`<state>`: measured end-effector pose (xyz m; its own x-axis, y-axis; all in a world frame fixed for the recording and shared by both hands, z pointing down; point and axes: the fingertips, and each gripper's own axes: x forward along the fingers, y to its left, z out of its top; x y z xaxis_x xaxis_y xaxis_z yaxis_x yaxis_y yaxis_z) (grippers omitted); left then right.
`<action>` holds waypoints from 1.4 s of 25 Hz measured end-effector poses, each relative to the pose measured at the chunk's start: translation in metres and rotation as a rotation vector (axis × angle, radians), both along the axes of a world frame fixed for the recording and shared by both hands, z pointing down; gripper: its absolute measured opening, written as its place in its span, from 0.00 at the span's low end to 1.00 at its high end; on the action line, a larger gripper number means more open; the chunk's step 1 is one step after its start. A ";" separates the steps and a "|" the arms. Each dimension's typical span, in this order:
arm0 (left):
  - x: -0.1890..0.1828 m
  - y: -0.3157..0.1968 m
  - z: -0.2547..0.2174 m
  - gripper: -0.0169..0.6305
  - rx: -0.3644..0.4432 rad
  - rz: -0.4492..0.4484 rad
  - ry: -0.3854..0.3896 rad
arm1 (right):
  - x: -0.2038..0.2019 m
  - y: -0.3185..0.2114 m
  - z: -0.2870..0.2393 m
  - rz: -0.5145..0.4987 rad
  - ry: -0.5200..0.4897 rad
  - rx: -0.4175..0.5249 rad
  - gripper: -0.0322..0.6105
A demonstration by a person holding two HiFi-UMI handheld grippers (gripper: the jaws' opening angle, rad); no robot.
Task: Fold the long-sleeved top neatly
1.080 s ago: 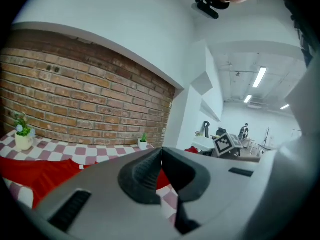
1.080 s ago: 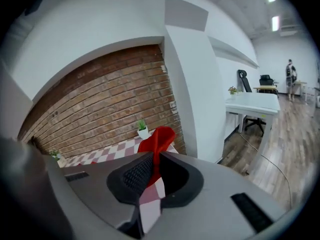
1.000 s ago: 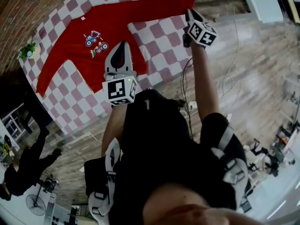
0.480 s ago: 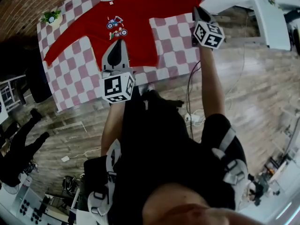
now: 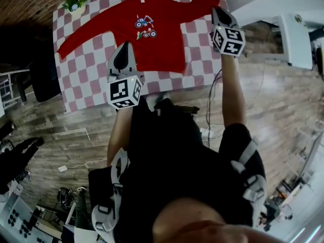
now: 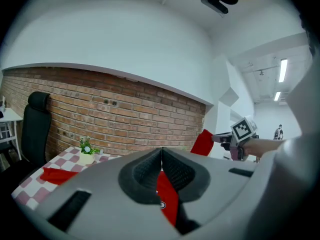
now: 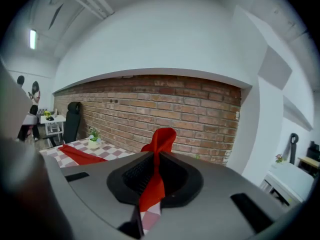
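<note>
Long-sleeved top (image 5: pixel 162 49) flat on checked desk (image 5: pixel 86 75), one sleeve end clamped in right gripper (image 5: pixel 218 13), left gripper (image 5: pixel 124 48) closed, empty.

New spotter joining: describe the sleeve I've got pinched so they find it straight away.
Find the pink-and-white checked table by the brick wall; a red long-sleeved top lies spread on it. Take the sleeve at the head view's right. Its end is raised off the cloth, clamped in the right gripper, whereas the other sleeve lies flat, pointing toward the small potted plant.
</note>
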<state>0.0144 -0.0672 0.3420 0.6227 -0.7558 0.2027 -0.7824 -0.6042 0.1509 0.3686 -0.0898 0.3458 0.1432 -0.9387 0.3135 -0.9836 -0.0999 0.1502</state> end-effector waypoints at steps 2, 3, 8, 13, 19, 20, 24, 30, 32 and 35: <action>-0.017 -0.006 -0.001 0.04 0.000 -0.007 0.002 | -0.024 -0.010 -0.005 -0.031 0.032 -0.001 0.10; -0.025 -0.008 -0.002 0.04 0.002 -0.009 0.003 | -0.037 -0.014 -0.007 -0.050 0.047 -0.003 0.10; -0.065 -0.016 -0.005 0.04 0.006 -0.028 0.008 | -0.099 -0.030 -0.006 -0.138 0.140 -0.022 0.10; -0.104 -0.021 0.003 0.04 -0.011 -0.062 0.003 | -0.171 -0.036 0.010 -0.238 0.186 -0.064 0.10; -0.135 -0.026 0.012 0.04 -0.029 -0.097 0.006 | -0.243 -0.043 0.046 -0.355 0.245 -0.114 0.10; -0.139 -0.026 0.014 0.04 -0.031 -0.101 0.007 | -0.254 -0.045 0.053 -0.372 0.256 -0.123 0.10; -0.155 -0.027 0.023 0.04 -0.047 -0.120 0.007 | -0.292 -0.044 0.089 -0.434 0.293 -0.170 0.10; -0.173 -0.026 0.039 0.04 -0.068 -0.145 0.006 | -0.332 -0.022 0.158 -0.512 0.364 -0.271 0.10; -0.178 -0.024 0.045 0.04 -0.077 -0.154 0.006 | -0.344 -0.011 0.186 -0.544 0.371 -0.309 0.10; -0.181 -0.023 0.054 0.04 -0.088 -0.162 0.008 | -0.363 0.006 0.222 -0.592 0.401 -0.361 0.10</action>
<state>-0.1668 -0.0903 0.3964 0.4964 -0.8258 0.2678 -0.8668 -0.4548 0.2043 0.0060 -0.0837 0.5681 -0.1802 -0.7444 0.6429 -0.7222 0.5439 0.4273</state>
